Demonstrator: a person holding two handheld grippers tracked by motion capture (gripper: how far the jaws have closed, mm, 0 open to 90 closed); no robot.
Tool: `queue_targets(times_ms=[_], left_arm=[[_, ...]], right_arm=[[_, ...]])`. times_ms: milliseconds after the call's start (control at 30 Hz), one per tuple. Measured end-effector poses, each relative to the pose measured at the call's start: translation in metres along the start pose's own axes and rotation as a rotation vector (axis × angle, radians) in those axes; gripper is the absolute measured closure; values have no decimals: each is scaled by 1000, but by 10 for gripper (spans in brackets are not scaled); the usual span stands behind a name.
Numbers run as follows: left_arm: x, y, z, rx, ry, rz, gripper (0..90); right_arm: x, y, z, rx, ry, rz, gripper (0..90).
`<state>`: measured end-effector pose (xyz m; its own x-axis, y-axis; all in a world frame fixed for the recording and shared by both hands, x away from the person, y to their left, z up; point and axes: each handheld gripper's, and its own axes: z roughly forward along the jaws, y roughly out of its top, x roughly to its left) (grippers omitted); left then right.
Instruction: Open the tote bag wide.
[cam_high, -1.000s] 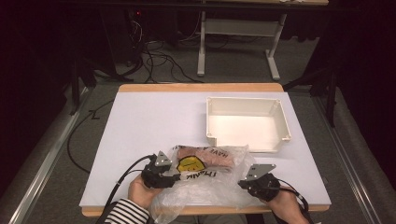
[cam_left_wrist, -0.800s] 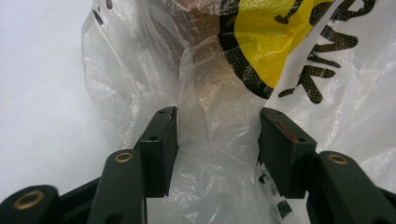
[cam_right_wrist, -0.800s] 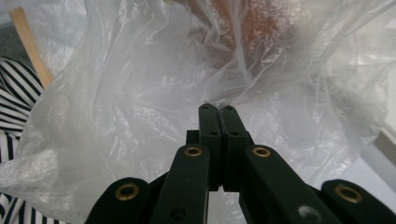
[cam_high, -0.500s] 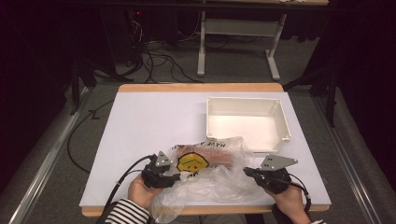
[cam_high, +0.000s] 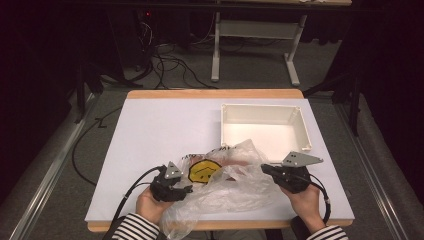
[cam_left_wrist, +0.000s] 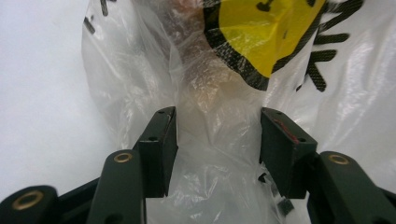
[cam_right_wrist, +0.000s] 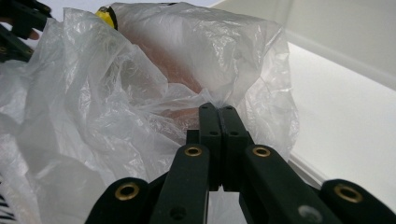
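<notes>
Clear plastic bag (cam_high: 225, 182) with yellow print is lying at the desk's (cam_high: 150, 130) near edge | right gripper (cam_right_wrist: 218, 112) is being kept clamped on its film | left gripper (cam_left_wrist: 217, 140) is being held half-open astride it | white tray (cam_high: 265, 125) is sitting far-right.

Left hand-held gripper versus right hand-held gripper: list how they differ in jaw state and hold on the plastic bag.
The left hand-held gripper has its jaws apart, straddling a bunched part of the clear plastic bag; the right hand-held gripper has its jaws shut together, pinching a thin edge of film. In the high view the left sits beside the yellow print, the right by the white tray. Both meet the same bag.
</notes>
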<state>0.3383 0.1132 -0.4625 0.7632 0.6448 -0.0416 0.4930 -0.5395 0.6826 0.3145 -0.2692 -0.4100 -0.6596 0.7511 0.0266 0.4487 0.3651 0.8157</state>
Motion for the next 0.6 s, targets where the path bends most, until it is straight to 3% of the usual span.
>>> queue_targets(times_ms=[33, 233, 333, 433, 600], left_arm=[[0, 0, 0, 0, 0, 0, 485], [-6, 0, -25, -130, -27, 9, 451], [-7, 1, -33, -158, -39, 12, 418], [-12, 6, -51, -215, -24, 44, 391], [-19, 8, -56, -213, -49, 50, 364]], right_arm=[[0, 0, 0, 0, 0, 0, 900], [-5, 1, 10, 28, -7, 33, 900], [-6, 1, 11, 27, -10, 42, 900], [-8, 1, 13, 31, -13, 58, 900], [-8, 1, 15, 43, -18, 65, 900]])
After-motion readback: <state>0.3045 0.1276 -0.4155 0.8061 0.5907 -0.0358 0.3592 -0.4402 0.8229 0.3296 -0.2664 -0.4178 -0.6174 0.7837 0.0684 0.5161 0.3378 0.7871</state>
